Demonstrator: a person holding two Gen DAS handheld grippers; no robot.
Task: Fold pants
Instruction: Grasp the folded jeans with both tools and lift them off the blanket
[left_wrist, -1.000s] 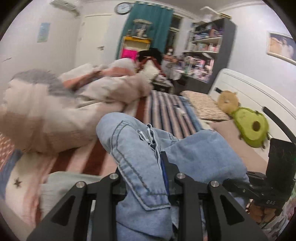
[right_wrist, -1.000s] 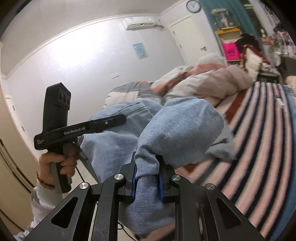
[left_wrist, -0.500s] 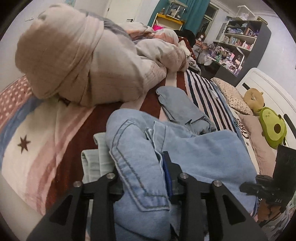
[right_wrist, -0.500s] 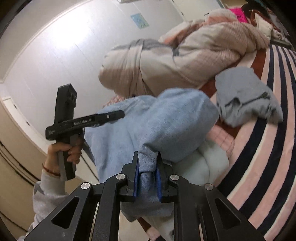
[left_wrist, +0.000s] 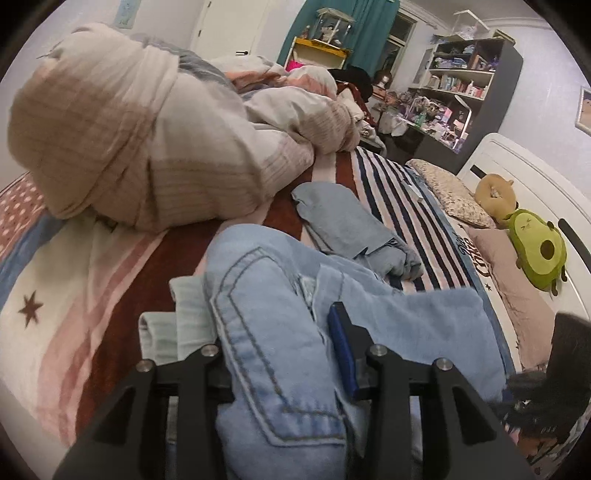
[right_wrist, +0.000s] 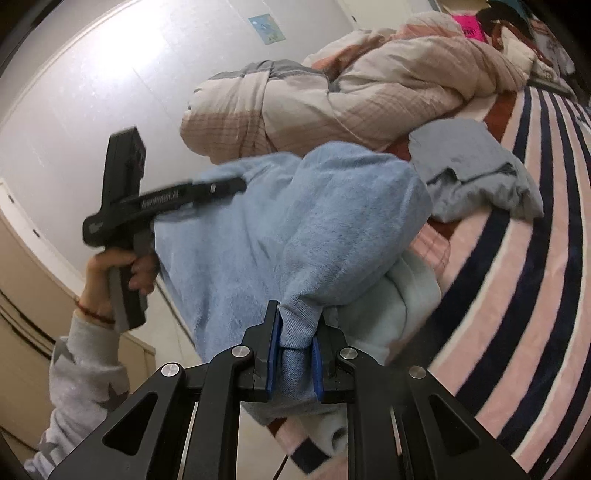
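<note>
Left wrist view: vs 1 s ago the cam sits lower and nearer the bed; the wall clock is gone from view, and a folded grey garment now shows on the striped cover. Left gripper has just been opening its jaws; the thick seamed denim of the light-blue jeans lies btwn them, right blue pad standing off the cloth, so the grip looks loose. Jeans lie bunched over a pale mint folded cloth, long axis running left-right across the frame. Rumpled beige-pink duvet behind; avocado plush by the headboard.

Right wrist view: vs before, jeans hang lower, close over the bed. Right gripper is clamped on a pinched denim fold, both blue pads pressing it. The fabric drapes soft and fuzzy toward the left gripper, held by the person's left hand in a grey star-print sleeve.
</note>
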